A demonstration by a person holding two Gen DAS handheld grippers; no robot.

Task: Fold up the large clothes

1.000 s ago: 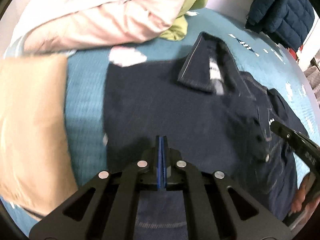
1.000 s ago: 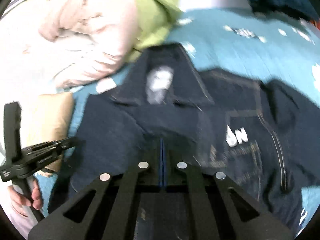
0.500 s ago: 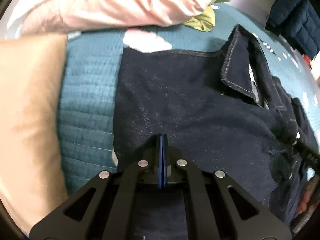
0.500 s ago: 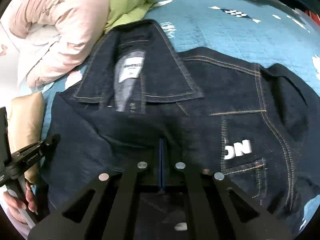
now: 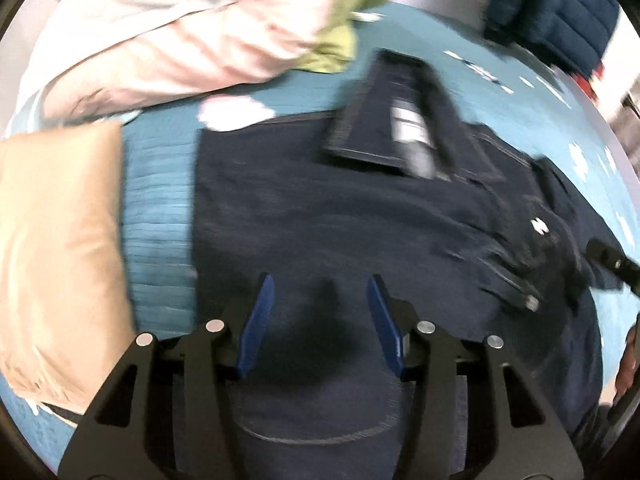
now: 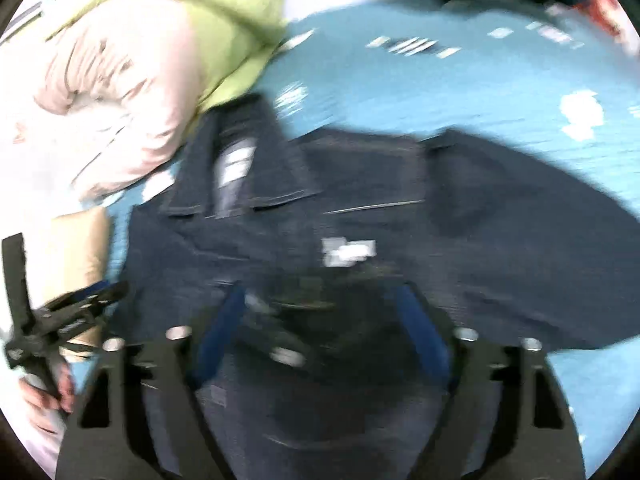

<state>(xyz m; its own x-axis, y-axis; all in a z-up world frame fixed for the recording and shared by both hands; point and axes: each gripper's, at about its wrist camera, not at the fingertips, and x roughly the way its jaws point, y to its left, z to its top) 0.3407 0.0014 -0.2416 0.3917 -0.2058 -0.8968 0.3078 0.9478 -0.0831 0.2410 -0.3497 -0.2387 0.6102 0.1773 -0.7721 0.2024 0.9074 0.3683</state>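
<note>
A dark denim jacket (image 5: 320, 208) lies spread on the teal bedspread with its collar and white label (image 5: 408, 120) facing up. My left gripper (image 5: 320, 280) hovers over the jacket's near left part. Its jaws are opening, and the blue pads (image 5: 260, 320) stand apart with only loose denim below them. My right gripper (image 6: 322, 294) hangs over the jacket (image 6: 500, 232) near the white chest print (image 6: 348, 252). Its jaws are also opening wide, and nothing is pinched. Each gripper shows in the other's view: the right gripper (image 5: 612, 264) and the left gripper (image 6: 68, 312), held by a hand (image 6: 44, 396). Both views are blurred.
A pink quilt (image 5: 168, 40) and a green cloth (image 6: 224, 28) are piled at the back left. A tan pillow (image 5: 52, 248) lies left of the jacket. A navy puffer jacket (image 5: 560, 8) hangs at the back right. The teal bedspread (image 6: 460, 80) extends beyond the jacket.
Both grippers went from shut to open and let go of the denim. Both views drew back from the jacket after leaning in over it.
</note>
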